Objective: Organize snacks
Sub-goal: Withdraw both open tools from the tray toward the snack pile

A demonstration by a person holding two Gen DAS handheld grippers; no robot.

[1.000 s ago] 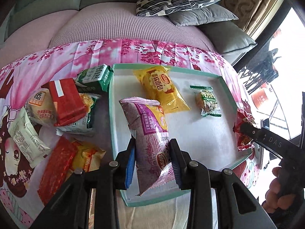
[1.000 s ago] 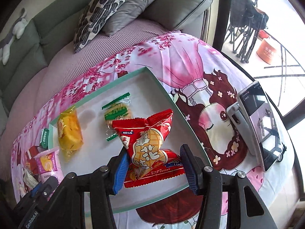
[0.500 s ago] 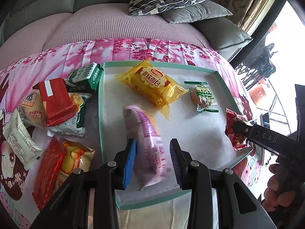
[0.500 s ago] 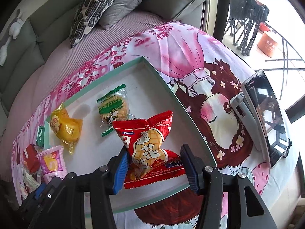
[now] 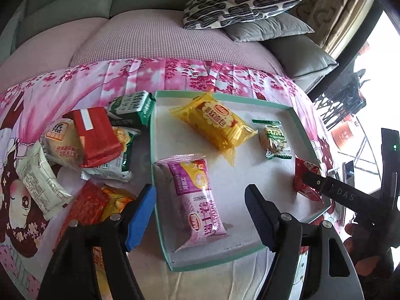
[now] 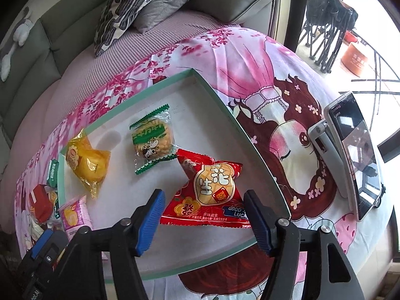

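A white tray with a teal rim (image 5: 160, 215) (image 6: 252, 147) lies on the pink cloth. In it lie a pink-purple snack bag (image 5: 197, 195) (image 6: 73, 215), a yellow bread pack (image 5: 217, 125) (image 6: 86, 162), a green-trimmed cracker pack (image 5: 273, 140) (image 6: 152, 137) and a red peanut bag (image 6: 212, 192) (image 5: 306, 180). My left gripper (image 5: 200, 212) is open, its jaws straddling the pink bag. My right gripper (image 6: 205, 217) is open, its jaws on either side of the red bag.
A pile of loose snacks lies left of the tray: a red pack (image 5: 96, 135), a green pack (image 5: 132, 105), a round bun pack (image 5: 61, 142), a white pack (image 5: 40, 180). A phone on a stand (image 6: 352, 155) stands right of the tray. Sofa cushions (image 5: 237, 5) lie behind.
Both grippers have opened. The pink bag and the red peanut bag, held a second ago, now lie flat in the tray.
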